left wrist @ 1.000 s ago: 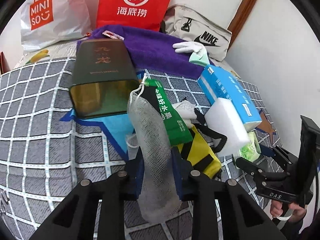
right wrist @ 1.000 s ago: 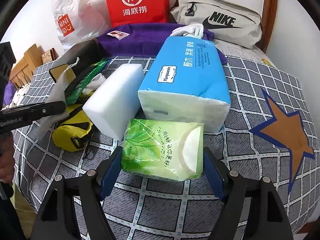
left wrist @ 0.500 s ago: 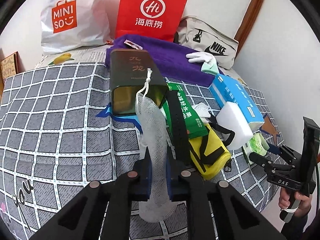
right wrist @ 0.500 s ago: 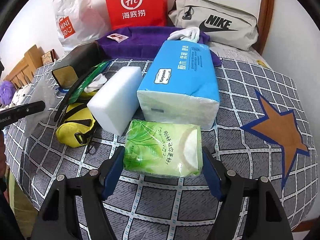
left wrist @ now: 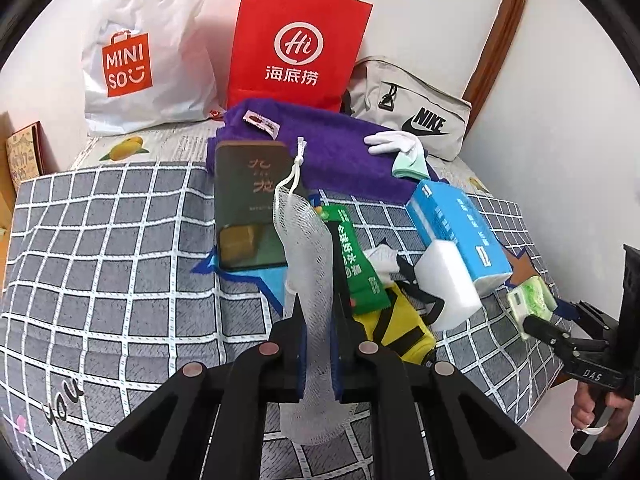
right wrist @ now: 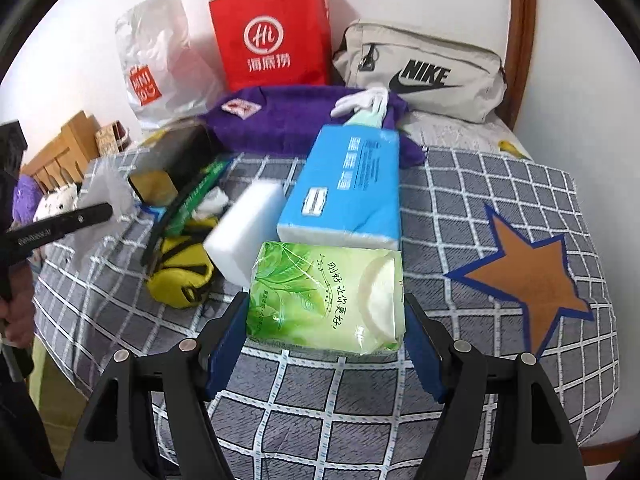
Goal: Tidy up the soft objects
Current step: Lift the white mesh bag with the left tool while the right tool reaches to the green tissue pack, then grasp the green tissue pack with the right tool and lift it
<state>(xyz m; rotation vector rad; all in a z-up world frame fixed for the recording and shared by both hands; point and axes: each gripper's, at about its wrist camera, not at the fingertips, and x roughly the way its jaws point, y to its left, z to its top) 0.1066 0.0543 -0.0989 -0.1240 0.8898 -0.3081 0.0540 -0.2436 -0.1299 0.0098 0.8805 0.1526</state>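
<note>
Hanging straight down through the left claw (left wrist: 318, 344), the white mesh pouch (left wrist: 308, 264) runs lengthwise along the fingers, its drawstring end out ahead over the dark open box (left wrist: 250, 204) and its tail dangling below, so the left hand is clearly the nearer one. That claw has just finished pinching down and is clamped tight on the mesh. Over on the right, the right claw (right wrist: 326, 334) sits fairly wide with its pads against both ends of the green tissue pack (right wrist: 326, 296), which looks lifted off the checked bed cover (right wrist: 500, 200).
</note>
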